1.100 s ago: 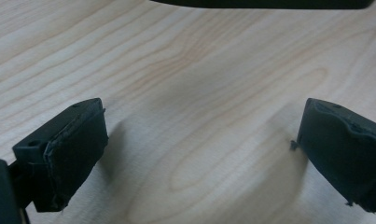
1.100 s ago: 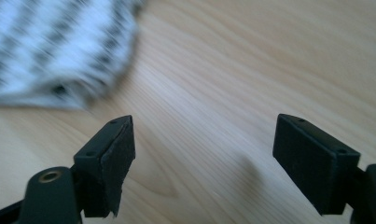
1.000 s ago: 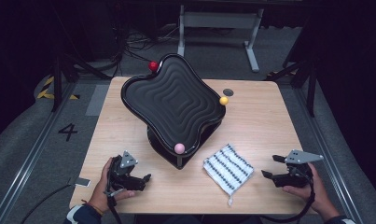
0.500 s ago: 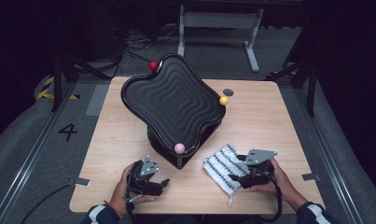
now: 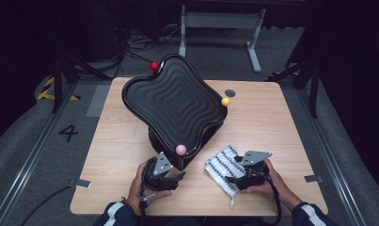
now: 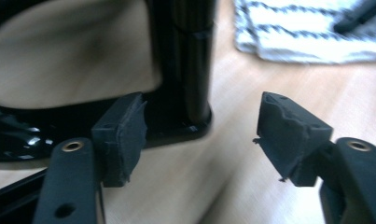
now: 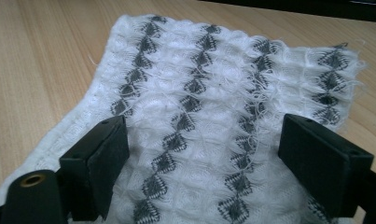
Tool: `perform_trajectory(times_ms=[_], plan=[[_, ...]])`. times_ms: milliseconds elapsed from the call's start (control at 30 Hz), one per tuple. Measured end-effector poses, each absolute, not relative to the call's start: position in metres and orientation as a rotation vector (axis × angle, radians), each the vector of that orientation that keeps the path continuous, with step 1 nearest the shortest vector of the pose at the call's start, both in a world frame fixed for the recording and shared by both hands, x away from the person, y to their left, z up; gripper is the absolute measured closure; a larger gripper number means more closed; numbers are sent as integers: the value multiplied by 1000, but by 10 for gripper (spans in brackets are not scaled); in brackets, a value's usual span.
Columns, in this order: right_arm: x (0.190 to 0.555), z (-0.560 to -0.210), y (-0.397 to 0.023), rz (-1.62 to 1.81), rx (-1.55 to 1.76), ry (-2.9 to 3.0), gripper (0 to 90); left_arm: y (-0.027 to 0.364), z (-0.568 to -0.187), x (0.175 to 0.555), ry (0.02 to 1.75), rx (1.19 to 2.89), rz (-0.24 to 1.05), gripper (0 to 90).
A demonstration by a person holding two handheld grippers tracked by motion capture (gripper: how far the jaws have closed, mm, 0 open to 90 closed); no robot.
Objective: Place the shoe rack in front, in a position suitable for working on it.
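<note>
- On the left of the high view, near the bottom, a hand holds the left gripper [image 5: 177,178] over the wooden table [image 5: 281,117]
- Its jaws stand apart with nothing between them, and they have just been closing a bit
- In the left gripper view the black post [image 6: 191,60] of the stand rises just past the jaws, in the upper middle of the frame, and the pads [image 6: 122,135] do not touch it
- In the middle of the high view a big black wavy tray [image 5: 175,101] sits tilted on that stand
- A red ball [image 5: 154,66] is at the tray's top edge, a pink ball [image 5: 180,149] at its bottom edge, and a yellow ball [image 5: 225,101] at its right edge
- A small dark round spot [image 5: 230,93] is on the table just above the yellow ball
- Right of the middle, low in the high view, a white cloth [image 5: 221,165] with dark stripes lies flat on the table, just beside the tray's stand
- At the lower right, the other hand holds the right gripper [image 5: 234,180] at the cloth's right side
- In the right gripper view the cloth [image 7: 213,107] spreads across the middle of the frame, and the two jaws stand wide apart over it, one at the lower left and one at the lower right
- I cannot tell if the pads [image 7: 99,161] touch the cloth, but they do not pinch it
</note>
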State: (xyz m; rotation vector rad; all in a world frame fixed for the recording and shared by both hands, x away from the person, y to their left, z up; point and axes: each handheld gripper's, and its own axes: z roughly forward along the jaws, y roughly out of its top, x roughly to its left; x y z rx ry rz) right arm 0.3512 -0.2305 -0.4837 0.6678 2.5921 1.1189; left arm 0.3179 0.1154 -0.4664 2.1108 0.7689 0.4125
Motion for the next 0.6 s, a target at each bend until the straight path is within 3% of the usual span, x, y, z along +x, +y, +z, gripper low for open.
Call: perform_trajectory(times_ms=[300,467,600], plan=[[352,-482,-232,1132,669,2625,237,108,-464,325,762,2067,426,464],[350,-481,-232,1133,672,2630,329,104,-463,328,741,2064,419,523],[350,-479,-234,1138,662,2635,464,104,-464,330,747,2047,412,577]])
